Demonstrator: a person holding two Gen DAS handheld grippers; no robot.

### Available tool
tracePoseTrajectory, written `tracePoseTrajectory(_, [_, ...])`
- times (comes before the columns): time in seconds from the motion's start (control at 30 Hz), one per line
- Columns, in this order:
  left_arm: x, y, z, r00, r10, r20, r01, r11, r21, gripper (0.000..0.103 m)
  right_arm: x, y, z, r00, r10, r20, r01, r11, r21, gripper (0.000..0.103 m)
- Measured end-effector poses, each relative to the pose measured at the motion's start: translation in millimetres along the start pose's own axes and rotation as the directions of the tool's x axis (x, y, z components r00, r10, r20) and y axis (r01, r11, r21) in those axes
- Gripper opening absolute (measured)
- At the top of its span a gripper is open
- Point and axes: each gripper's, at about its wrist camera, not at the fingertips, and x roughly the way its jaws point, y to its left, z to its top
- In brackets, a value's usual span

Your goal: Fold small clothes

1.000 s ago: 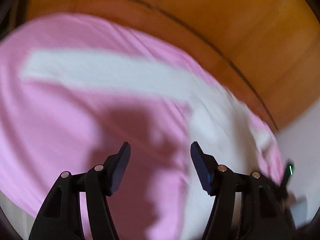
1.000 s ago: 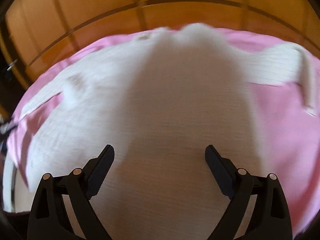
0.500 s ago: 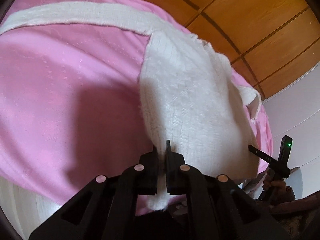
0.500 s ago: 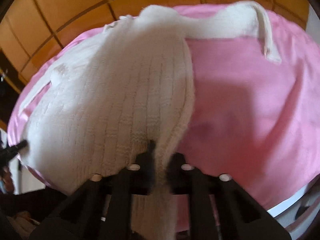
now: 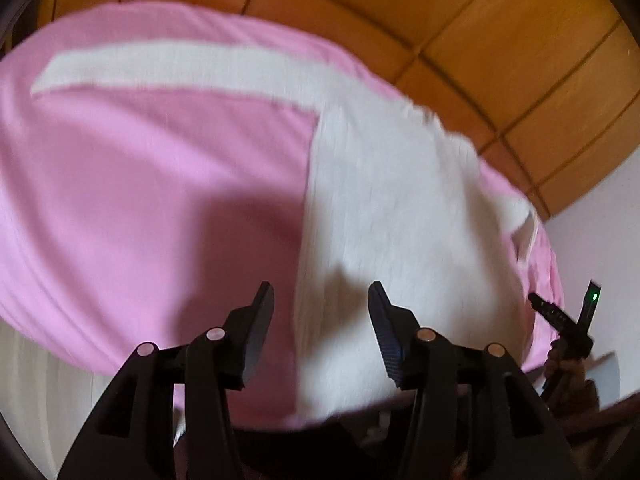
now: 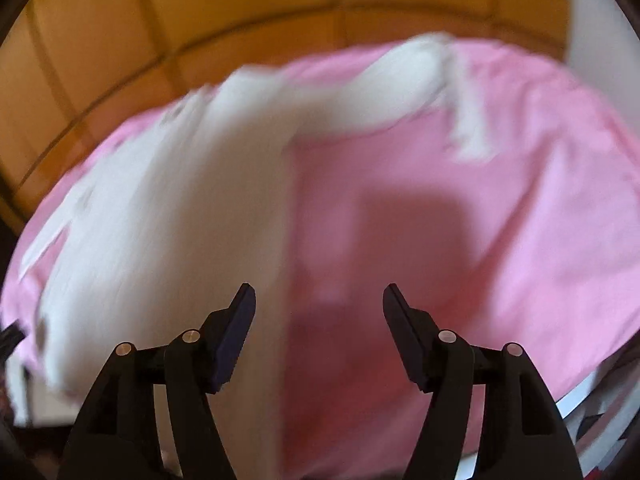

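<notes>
White knit garment (image 5: 384,208) lies spread on a pink sheet (image 5: 152,184) over what looks like a bed, with wooden panelling (image 5: 500,40) behind. Its body runs lengthwise away from both cameras; one sleeve (image 5: 168,64) stretches far out to the left in the left wrist view, the other sleeve (image 6: 444,76) trails right in the right wrist view. The left gripper (image 5: 321,312) hovers just above the body's near left edge, fingers partly apart with nothing pinched. The right gripper (image 6: 319,316) stands over the body's near right edge — cloth under its left finger, bare sheet under the gap — fingers fairly wide, likewise empty. Each hand is nearest its own side of the hem; judged from this, the sleeves remain unfolded.

Half a second earlier both pairs of fingers were clamped on the hem. They have just been opening and have let go, and the garment now rests flat. Both views are motion-blurred.
</notes>
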Motion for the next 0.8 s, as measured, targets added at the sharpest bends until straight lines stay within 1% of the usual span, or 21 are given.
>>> tracePoseTrajectory(0.03, [0.8,-6.2,9.4,1.0,0.0,0.018,0.0,1.0,0.005,0.049,3.2,-9.7,9.5,0.999,-0.043,0.027,0.042,0.999,0.026,0.065])
tracePoseTrajectory(0.1, [5.4,-19.3,21.4,0.999,-0.002,0.044,0.0,0.999,0.034,0.055,16.2,-28.7,30.0,0.989,-0.127,0.071,0.122,0.99,0.066,0.065])
tracePoseTrajectory(0.17, [15.0,-32.9,29.2,0.999,-0.019,0.036,0.017,0.999,0.048,0.056,32.7,-43.0,48.1,0.975,-0.202,0.092,0.196,0.978,0.072,0.065])
tracePoseTrajectory(0.23, [24.6,-45.0,31.7,0.999,-0.042,0.025,0.041,0.997,0.062,0.058,57.1,-51.9,68.4,0.956,-0.276,0.095,0.268,0.959,0.09,0.065])
tracePoseTrajectory(0.3, [36.6,-63.2,33.6,0.998,-0.06,0.005,0.06,0.994,0.096,0.061,77.6,-67.4,83.4,0.946,-0.313,0.08,0.302,0.945,0.122,0.065])
tracePoseTrajectory(0.33, [39.7,-69.4,33.0,0.998,-0.064,-0.003,0.064,0.992,0.109,0.061,88.9,-72.1,91.2,0.935,-0.348,0.07,0.339,0.933,0.122,0.062])
tracePoseTrajectory(0.37, [45.5,-78.1,33.8,0.997,-0.07,-0.012,0.071,0.99,0.125,0.061,93.4,-77.6,95.1,0.926,-0.373,0.065,0.362,0.923,0.129,0.052])
tracePoseTrajectory(0.4, [49.2,-86.3,33.9,0.997,-0.075,-0.021,0.077,0.986,0.146,0.061,95.9,-83.1,98.3,0.928,-0.368,0.057,0.357,0.923,0.142,0.02])
tracePoseTrajectory(0.43, [55.4,-97.5,34.1,0.996,-0.079,-0.032,0.083,0.981,0.177,0.061,94.2,-87.1,101.7,0.928,-0.367,0.058,0.355,0.922,0.153,0.008])
tracePoseTrajectory(0.5, [67.8,-115.1,34.3,0.994,-0.086,-0.062,0.098,0.969,0.228,0.062,78.1,-90.4,113.9,0.918,-0.379,0.116,0.361,0.921,0.148,0.007])
tracePoseTrajectory(0.53, [75.3,-125.0,33.7,0.993,-0.084,-0.081,0.102,0.959,0.263,0.062,65.2,-93.1,118.9,0.918,-0.371,0.143,0.352,0.925,0.145,0.007])
tracePoseTrajectory(0.57, [81.3,-131.6,33.4,0.992,-0.08,-0.094,0.104,0.953,0.286,0.062,51.0,-95.8,125.1,0.909,-0.378,0.174,0.358,0.924,0.133,0.007])
tracePoseTrajectory(0.63, [95.2,-144.4,33.9,0.989,-0.076,-0.124,0.113,0.939,0.324,0.062,25.9,-102.5,137.9,0.887,-0.402,0.226,0.384,0.916,0.118,0.006])
tracePoseTrajectory(0.67, [100.9,-148.9,34.7,0.988,-0.076,-0.134,0.117,0.936,0.332,0.062,16.7,-108.3,144.3,0.88,-0.41,0.24,0.392,0.912,0.121,0.006])
tracePoseTrajectory(0.73, [112.9,-158.4,35.8,0.985,-0.075,-0.157,0.127,0.928,0.349,0.062,-5.2,-124.7,159.8,0.853,-0.45,0.265,0.427,0.893,0.143,0.006])
tracePoseTrajectory(0.8, [120.4,-166.8,35.7,0.982,-0.078,-0.17,0.136,0.922,0.362,0.062,-15.9,-146.6,174.4,0.821,-0.507,0.263,0.478,0.862,0.172,0.005])
